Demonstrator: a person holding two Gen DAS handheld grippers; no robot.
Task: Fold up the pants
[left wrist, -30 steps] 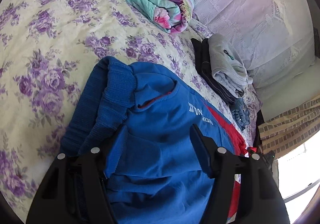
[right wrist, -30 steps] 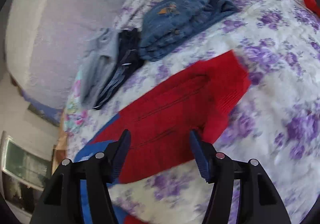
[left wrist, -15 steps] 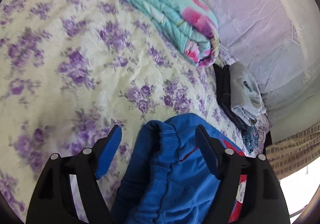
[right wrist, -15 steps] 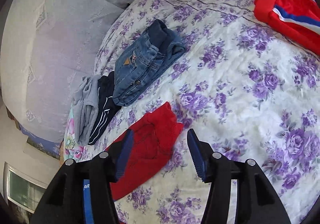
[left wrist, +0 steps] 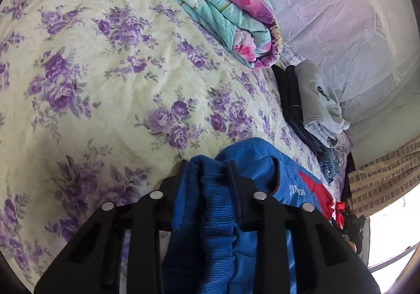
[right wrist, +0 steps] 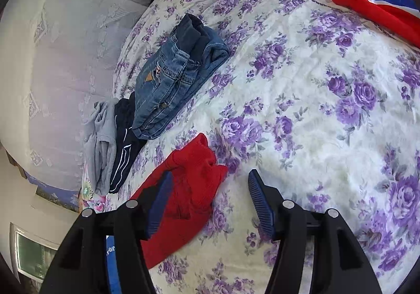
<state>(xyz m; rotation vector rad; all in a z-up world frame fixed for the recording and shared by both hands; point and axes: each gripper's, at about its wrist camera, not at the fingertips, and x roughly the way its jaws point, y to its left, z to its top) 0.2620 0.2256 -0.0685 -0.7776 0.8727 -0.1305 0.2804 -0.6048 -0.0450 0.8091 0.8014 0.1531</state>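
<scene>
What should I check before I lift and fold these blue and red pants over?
1. Left claw grip: its jaws have just been closing and are clamped on the bunched blue waistband. Ok.
2. Right claw grip: its jaws have just been opening and stand apart; the red cuff lies by the left finger, not pinched. Not ok.
3. Landing space: bare floral bedspread ahead of both claws. Ok.
4. Clearance from the folded jeans and the grey and dark stack: both lie apart from the pants. Ok.
5. Pants flat between the claws: middle out of view. Cannot tell.
</scene>
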